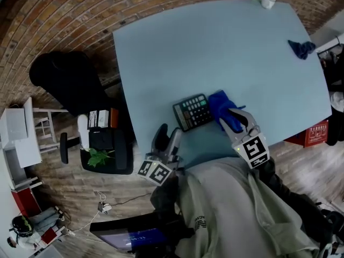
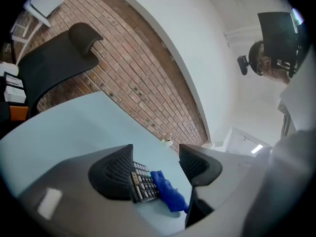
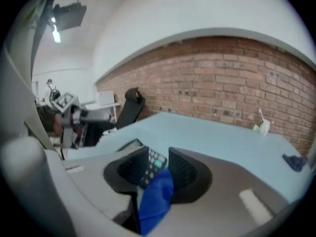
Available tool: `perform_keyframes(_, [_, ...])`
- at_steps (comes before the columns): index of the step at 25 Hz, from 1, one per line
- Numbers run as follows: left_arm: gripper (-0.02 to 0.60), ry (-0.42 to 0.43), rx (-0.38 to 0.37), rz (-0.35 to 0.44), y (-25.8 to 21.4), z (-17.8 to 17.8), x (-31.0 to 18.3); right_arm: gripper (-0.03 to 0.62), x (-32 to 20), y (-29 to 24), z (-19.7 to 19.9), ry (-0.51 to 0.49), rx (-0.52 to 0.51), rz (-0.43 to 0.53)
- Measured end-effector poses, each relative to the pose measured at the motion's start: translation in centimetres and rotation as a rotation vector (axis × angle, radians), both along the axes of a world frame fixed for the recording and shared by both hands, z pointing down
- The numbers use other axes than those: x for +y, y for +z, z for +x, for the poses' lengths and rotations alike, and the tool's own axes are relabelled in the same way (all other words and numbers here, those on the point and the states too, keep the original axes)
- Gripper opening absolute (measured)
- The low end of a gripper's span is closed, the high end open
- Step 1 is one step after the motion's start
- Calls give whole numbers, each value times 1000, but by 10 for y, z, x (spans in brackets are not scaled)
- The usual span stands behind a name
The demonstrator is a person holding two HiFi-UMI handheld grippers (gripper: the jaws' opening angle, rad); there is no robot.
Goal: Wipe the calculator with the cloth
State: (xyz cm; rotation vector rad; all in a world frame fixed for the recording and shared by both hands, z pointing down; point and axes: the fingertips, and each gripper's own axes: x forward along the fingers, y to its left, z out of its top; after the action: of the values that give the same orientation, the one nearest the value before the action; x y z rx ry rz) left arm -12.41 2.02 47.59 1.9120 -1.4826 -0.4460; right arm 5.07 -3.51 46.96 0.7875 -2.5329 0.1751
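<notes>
Holding its two jaws a little apart, the right gripper [image 3: 158, 153] was over the near part of the light blue table [image 1: 215, 52]. The blue cloth [image 3: 155, 196] sat in the gap between the jaws. It touched the right-side jaw, but there was a little space on the other side, so it was not squeezed. Just past the jaws lay the black calculator [image 3: 153, 160], flat on the table, with the cloth against its right side. The left gripper [image 2: 156, 152] was spread very wide with nothing in it, near the calculator but not touching it. Far off on the table's right side lay another dark blue cloth [image 1: 301, 48], and a small white thing [image 1: 265, 0] stood at the far edge
</notes>
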Motion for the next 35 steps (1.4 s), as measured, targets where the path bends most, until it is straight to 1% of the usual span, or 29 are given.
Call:
perform_keyframes(1, [280, 0, -6, 8, -4, 0, 2, 126, 0, -26, -10, -19, -47, 46])
perform_keyframes(2, [279, 0, -11, 14, -6, 0, 4, 126, 2, -45, -20, -42, -76, 68])
perform_keyframes(3, [279, -1, -14, 17, -6, 0, 6, 135, 3, -52, -30, -71, -85, 59])
perform_keyframes(4, [278, -4, -13, 18, -7, 2, 7, 146, 4, -48, -38, -106, -83, 29])
perform_keyframes(5, [260, -6, -10, 22, -7, 6, 8, 146, 6, -38, -44, -143, -83, -12])
perform_keyframes(7, [190, 2, 0, 44, -11, 16, 10, 140, 10, -23, -47, -176, -119, -80])
perform_keyframes(8, [146, 12, -1, 58, -14, 21, 11, 120, 14, -23, -46, -172, -146, -92])
perform_keyframes(9, [117, 23, -7, 70, -17, 24, 11, 102, 18, -24, -46, -166, -171, -95])
perform_keyframes(12, [65, 39, -28, 83, -21, 27, 14, 74, 37, -24, -48, -179, -208, -107])
perform_keyframes(14, [36, 37, -14, 88, -21, 25, 14, 58, 46, -22, -49, -189, -209, -119])
perform_keyframes(15, [2, 40, -3, 93, -21, 26, 14, 49, 48, -22, -49, -190, -205, -114])
perform_keyframes(16, [2, 50, 6, 97, -21, 27, 15, 8, 48, -21, -47, -191, -198, -105])
perform_keyframes(19, [1, 96, 16, 106, -23, 37, 15, 2, 48, -21, -45, -184, -205, -110])
perform_keyframes(21, [1, 107, 18, 110, -24, 39, 15, 2, 45, -18, -41, -172, -221, -118])
perform_keyframes(27, [0, 84, 45, 104, -21, 35, 17, 2, 47, 1, -34, -127, -222, -184])
perform_keyframes(35, [0, 71, 81, 93, -16, 30, 17, 2, 60, 13, -45, -188, -167, -194])
